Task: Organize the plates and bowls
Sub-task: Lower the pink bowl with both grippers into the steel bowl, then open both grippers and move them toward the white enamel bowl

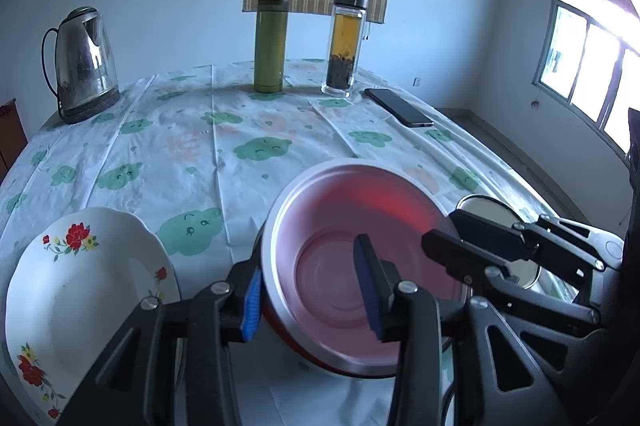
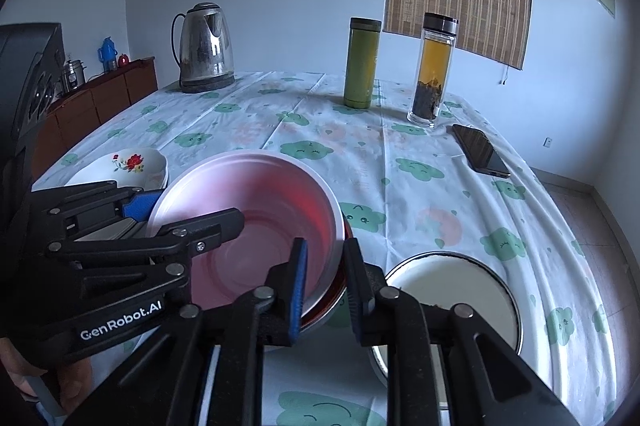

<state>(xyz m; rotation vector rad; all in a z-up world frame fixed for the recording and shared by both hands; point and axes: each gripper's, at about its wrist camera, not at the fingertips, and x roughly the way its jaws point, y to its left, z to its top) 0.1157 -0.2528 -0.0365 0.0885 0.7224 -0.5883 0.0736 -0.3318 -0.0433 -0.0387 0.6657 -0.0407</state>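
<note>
Steel bowl (image 1: 352, 266) sits on table (image 1: 200, 154), nested on red bowl beneath. Left claw (image 1: 312, 290) and right claw (image 2: 326, 286) straddle opposite rims, both released, pads clear: judged just set down.

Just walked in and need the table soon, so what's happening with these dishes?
A person is sorting dishes with two handheld grippers. Both straddle the rim of the red metal bowl in the middle of the table: the left gripper on its left edge, the right gripper on its right edge. Their jaws stand slightly apart rather than clamped. A white floral plate lies to the left, a white dark-rimmed plate to the right.
</note>
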